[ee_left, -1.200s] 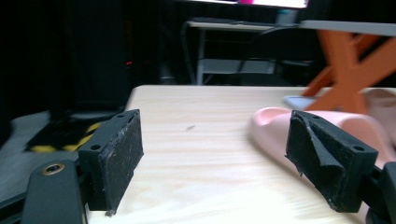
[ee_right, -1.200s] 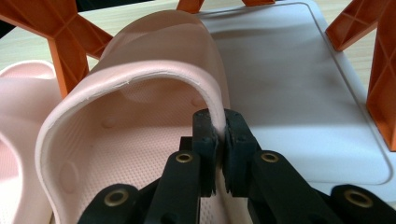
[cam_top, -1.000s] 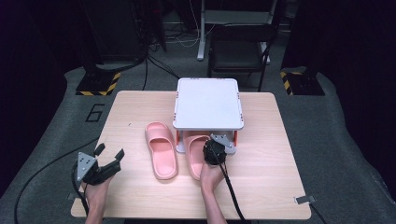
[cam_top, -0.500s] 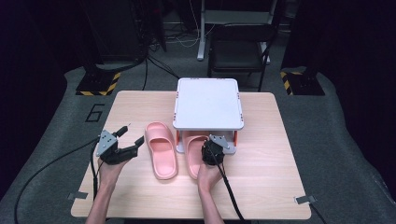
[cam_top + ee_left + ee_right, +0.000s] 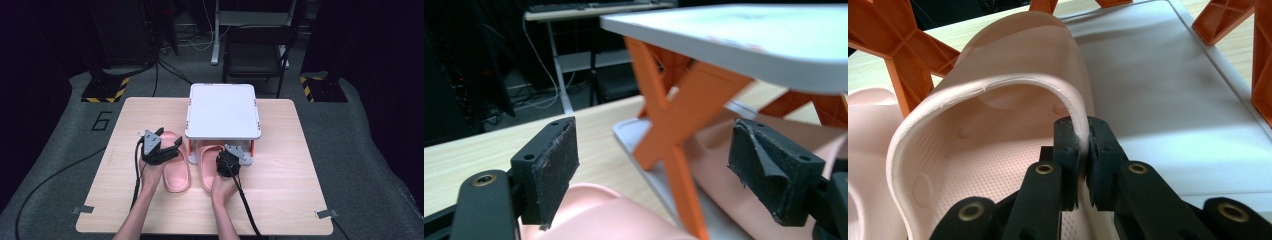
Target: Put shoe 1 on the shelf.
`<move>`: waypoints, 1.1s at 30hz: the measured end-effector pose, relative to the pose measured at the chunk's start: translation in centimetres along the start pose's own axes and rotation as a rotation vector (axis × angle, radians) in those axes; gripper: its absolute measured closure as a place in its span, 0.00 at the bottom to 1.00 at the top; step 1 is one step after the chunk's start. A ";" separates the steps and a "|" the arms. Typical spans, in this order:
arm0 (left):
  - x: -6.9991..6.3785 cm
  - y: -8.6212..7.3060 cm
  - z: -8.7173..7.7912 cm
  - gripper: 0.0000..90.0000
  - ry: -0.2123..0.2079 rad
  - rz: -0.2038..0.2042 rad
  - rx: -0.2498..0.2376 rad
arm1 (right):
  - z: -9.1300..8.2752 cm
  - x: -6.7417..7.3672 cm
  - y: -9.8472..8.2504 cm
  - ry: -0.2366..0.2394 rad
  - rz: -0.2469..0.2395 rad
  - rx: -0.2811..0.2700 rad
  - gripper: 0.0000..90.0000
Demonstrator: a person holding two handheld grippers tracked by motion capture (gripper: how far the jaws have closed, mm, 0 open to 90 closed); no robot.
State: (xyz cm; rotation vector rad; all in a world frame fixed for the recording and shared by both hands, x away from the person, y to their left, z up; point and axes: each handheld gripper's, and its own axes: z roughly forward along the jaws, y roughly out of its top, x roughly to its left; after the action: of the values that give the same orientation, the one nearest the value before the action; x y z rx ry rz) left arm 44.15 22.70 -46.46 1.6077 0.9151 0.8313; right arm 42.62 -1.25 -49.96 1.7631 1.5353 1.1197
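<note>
The right slipper (image 5: 207, 167) lies on the surface (image 5: 285, 200) with its toe end pushed under the white rack (image 5: 223, 111), over the rack's grey base tray (image 5: 1168, 100). The right gripper (image 5: 231, 162) has its jaws pinched tight on the thin edge of this slipper's strap (image 5: 998, 85); in the right gripper view (image 5: 1083, 165) the pads press on both sides of the strap's rim. The left slipper (image 5: 176, 170) lies just beside the right one, parallel to it, its toe near the rack's front left corner. The left gripper (image 5: 167, 148) hovers over the left slipper's toe end, jaws wide apart with nothing between the pads; in the left gripper view (image 5: 674, 170) they frame the rack's orange X-shaped leg (image 5: 671, 125), with pink slipper below. The rack stands at the surface's far middle, on orange legs.
</note>
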 end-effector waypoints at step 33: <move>-4.2 0.3 4.9 0.84 0.139 0.013 0.027 | 0.2 -0.1 0.0 0.017 0.001 -0.009 0.90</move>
State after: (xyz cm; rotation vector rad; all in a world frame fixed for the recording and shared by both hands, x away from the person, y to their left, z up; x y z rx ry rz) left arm 46.54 16.79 -47.38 1.5961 1.0179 0.9530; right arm 42.77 -1.32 -50.05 1.7530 1.5367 1.1432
